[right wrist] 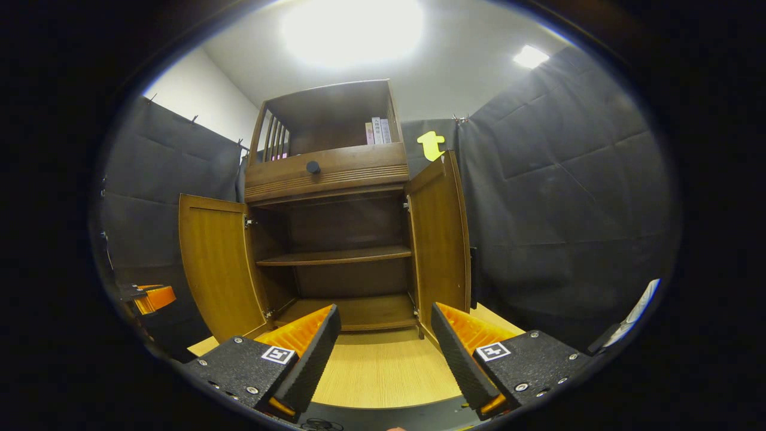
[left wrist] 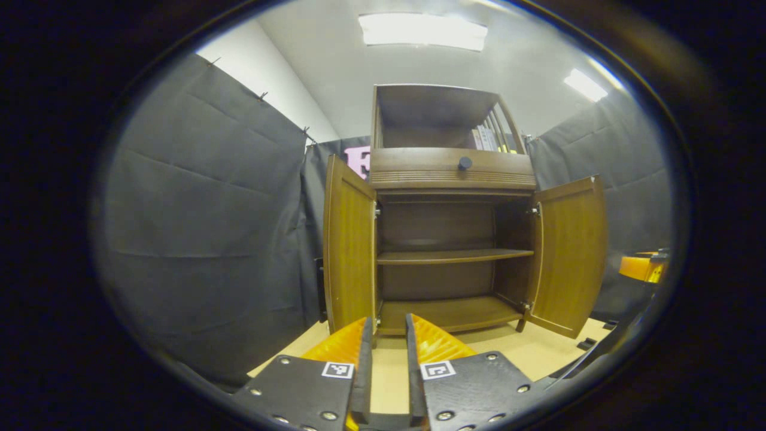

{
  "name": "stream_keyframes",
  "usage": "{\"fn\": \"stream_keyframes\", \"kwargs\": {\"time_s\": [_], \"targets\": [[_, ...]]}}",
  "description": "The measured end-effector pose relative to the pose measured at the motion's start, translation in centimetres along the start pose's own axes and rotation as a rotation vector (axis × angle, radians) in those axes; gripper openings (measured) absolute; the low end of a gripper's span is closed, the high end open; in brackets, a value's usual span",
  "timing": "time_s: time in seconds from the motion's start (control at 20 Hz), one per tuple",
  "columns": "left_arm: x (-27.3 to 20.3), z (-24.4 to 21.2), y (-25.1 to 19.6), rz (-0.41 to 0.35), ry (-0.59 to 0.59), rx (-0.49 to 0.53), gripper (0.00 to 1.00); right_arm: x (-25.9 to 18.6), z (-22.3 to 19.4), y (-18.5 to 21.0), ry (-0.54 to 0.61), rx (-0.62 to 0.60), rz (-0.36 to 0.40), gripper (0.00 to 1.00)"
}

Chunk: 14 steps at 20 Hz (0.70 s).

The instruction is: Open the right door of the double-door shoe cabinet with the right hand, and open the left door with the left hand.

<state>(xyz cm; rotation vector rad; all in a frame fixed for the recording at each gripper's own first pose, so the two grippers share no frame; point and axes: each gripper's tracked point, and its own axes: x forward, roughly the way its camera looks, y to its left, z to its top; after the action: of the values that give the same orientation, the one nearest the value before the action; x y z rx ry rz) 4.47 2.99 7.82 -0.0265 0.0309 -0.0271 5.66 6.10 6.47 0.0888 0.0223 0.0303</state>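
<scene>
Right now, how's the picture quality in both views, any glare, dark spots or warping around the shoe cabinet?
Left gripper view: the ceiling light is bright but keeps its outline; the shoe cabinet is sharp, its open doors bowed by the fisheye. Right gripper view: the ceiling light blows out to white glare, and the cabinet's inside above the shelf sits in deep shadow, though edges stay crisp.

Standing on a pale wooden floor panel (right wrist: 383,371) before the booth's dark cloth wall (left wrist: 209,239): a brown wooden double-door shoe cabinet (left wrist: 449,179). Hanging swung outward at either side: left door (left wrist: 349,245) and right door (left wrist: 571,251). Lying inside, between them: a middle shelf (left wrist: 455,256) above a bottom board (left wrist: 449,311). Sitting above: a round-knobbed drawer (left wrist: 452,167), under an open top compartment holding upright books (right wrist: 377,130) at its right.
</scene>
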Motion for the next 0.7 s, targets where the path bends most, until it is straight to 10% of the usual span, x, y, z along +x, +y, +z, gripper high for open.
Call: {"fn": "stream_keyframes", "kwargs": {"time_s": [0.25,0.7], "targets": [[0.2,0.0,-0.1,0.061,-0.006,0.016,1.0,-0.1,0.5,0.4,-0.005,0.009,0.017,0.94],[-1.5,0.7,0.0,0.08,-0.042,0.037,0.96,-0.4,0.7,0.8,-0.012,0.01,0.025,0.94]]}}
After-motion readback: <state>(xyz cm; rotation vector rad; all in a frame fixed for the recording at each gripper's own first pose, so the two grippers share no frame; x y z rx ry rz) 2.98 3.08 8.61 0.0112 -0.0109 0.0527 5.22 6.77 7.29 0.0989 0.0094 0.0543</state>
